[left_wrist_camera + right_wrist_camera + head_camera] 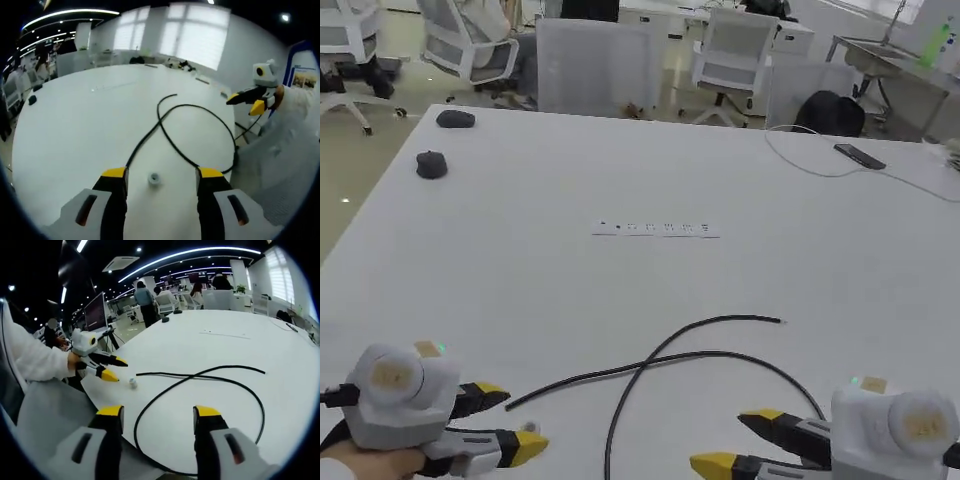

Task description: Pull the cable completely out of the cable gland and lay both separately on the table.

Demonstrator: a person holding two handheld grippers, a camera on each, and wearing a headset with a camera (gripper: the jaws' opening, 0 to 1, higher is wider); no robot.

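My left tool (162, 173) and right tool (157, 411) gape empty; gland (154, 179) small, probably slippery, pinch its body; cable (720, 357) looks limp, light.

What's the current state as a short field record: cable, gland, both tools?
cable: black, lying in a crossed loop on the white table, free of the gland
gland: small, pale, on the table close to one cable end but apart from it, just ahead of the left tool
left tool: open, empty
right tool: open, empty
task state: both parts appear laid separately

Matt black cable (690, 357), smooth white table (620, 170)
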